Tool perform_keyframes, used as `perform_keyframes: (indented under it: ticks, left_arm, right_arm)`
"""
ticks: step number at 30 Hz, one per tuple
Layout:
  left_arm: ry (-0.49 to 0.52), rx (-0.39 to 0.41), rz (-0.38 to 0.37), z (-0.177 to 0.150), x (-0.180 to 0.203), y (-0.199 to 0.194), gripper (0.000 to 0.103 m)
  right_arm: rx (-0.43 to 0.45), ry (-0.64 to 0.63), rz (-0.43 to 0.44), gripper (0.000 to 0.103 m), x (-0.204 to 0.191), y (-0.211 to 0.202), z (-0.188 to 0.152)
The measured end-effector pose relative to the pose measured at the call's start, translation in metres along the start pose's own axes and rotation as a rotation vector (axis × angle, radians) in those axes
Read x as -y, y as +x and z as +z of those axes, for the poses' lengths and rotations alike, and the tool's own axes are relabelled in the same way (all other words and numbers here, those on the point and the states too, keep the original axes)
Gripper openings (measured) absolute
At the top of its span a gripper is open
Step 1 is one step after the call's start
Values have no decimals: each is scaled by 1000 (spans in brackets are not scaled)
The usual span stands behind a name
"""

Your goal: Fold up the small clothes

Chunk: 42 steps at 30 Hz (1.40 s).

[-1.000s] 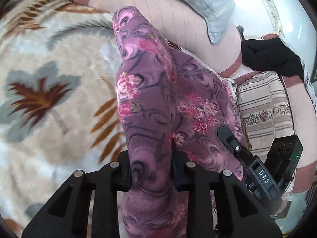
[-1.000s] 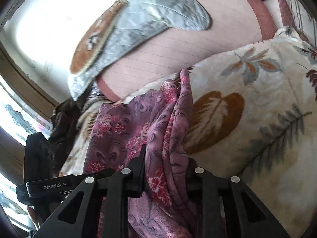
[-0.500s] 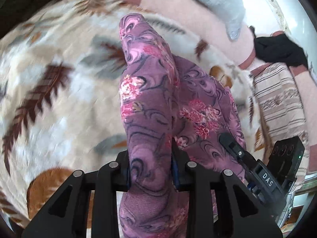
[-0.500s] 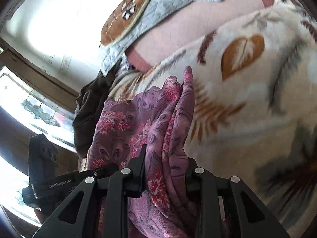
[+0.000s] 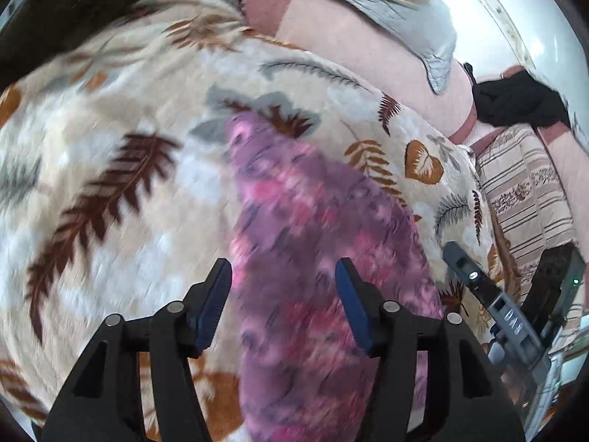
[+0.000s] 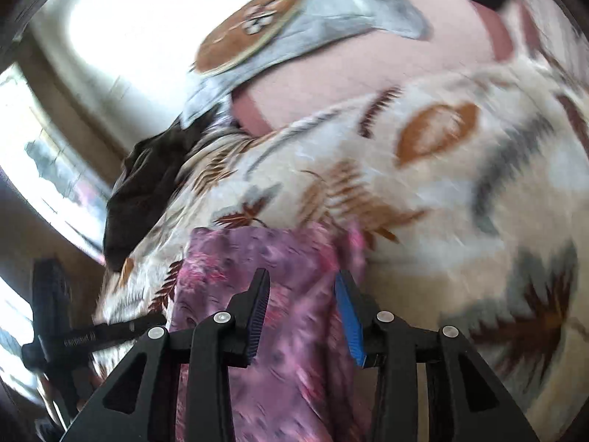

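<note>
A purple floral garment [image 5: 305, 243] lies on a cream blanket with a leaf print [image 5: 110, 184]. My left gripper [image 5: 283, 276] is open, its jaws spread either side of the cloth, holding nothing. In the right wrist view the same garment [image 6: 302, 331] lies below my right gripper [image 6: 302, 283], which is open too. The right gripper also shows at the lower right of the left wrist view [image 5: 508, 316]. Both views are motion-blurred.
A pink cushion [image 5: 353, 37] with a grey quilted cloth [image 5: 397, 3] lies behind the blanket. Dark clothes [image 5: 515, 99] lie at the right, more dark cloth [image 6: 147, 188] near a window. A striped cover [image 5: 526, 191] lies at the right.
Both grippers were shut on the purple garment and held it up. Now both have opened and let it go, and it lies on the blanket.
</note>
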<state>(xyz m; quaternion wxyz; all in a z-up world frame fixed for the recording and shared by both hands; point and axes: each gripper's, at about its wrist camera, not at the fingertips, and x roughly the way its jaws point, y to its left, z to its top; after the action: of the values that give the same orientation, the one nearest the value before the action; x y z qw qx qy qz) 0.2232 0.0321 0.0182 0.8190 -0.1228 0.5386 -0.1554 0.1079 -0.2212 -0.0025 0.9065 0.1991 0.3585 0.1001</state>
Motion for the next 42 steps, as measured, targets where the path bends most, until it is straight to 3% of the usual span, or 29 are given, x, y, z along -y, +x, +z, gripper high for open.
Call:
perform_keyframes:
  ticks: [4, 5, 6, 7, 9, 11, 16, 19, 20, 21, 22, 24, 26, 28, 30, 32, 35, 39, 40, 42]
  left_arm:
    - [48, -43, 129, 6, 5, 42, 62]
    - [51, -64, 157, 7, 3, 56, 68]
    - [45, -95, 154, 6, -2, 69, 76]
    - [24, -105, 137, 7, -8, 75, 77]
    - [3, -107, 114, 12, -11, 66, 77]
    - [21, -98, 91, 10, -9, 48, 74]
    - [183, -12, 56, -36, 3, -1, 76]
    - [226, -108, 83, -65, 7, 25, 76]
    - [235, -120, 116, -73, 6, 33, 78]
    - [218, -89, 114, -76, 4, 28, 78]
    - [204, -85, 108, -75, 3, 23, 78]
    - [195, -90, 84, -76, 2, 9, 76]
    - [218, -71, 88, -82, 3, -1, 77]
    - [252, -54, 109, -97, 4, 0, 80]
    - [261, -23, 139, -107, 1, 4, 90]
    - [250, -27, 131, -106, 0, -1, 89]
    - [302, -14, 153, -104, 3, -22, 89]
    - [404, 116, 307, -121, -2, -50, 89]
    - [409, 126, 331, -124, -5, -52, 89]
    - [418, 128, 363, -131, -8, -53, 89]
  right_arm:
    - [-47, -93, -81, 36, -1, 36, -5]
    - [-89, -98, -125, 33, 4, 51, -8]
    - [-170, -87, -175, 32, 16, 70, -14]
    - [-164, -64, -158, 33, 21, 73, -14]
    - [-163, -14, -130, 33, 29, 64, -5]
    - [-152, -51, -128, 30, 25, 43, 0]
    - [-132, -155, 8, 29, 14, -14, -26]
    - [-226, -204, -78, 29, 19, 4, -59]
    - [-205, -197, -89, 33, 22, 6, -64]
    - [-193, -162, -107, 39, 24, 1, -60]
    - [-199, -132, -116, 39, 23, -4, -56]
    - [-161, -114, -79, 29, 15, -26, -50]
    - [-128, -154, -52, 31, 8, -43, -54]
    - [-157, -199, -91, 31, 7, -43, -70]
    - [-206, -201, -141, 41, 16, -29, -88]
    - [-183, -154, -176, 63, 21, -32, -84]
    - [-189, -141, -242, 65, 20, -46, -72]
    - [-217, -336, -428, 76, 6, -64, -74]
    - [-223, -353, -447, 83, 5, -67, -75]
    - [-226, -368, -451, 86, 5, -77, -79]
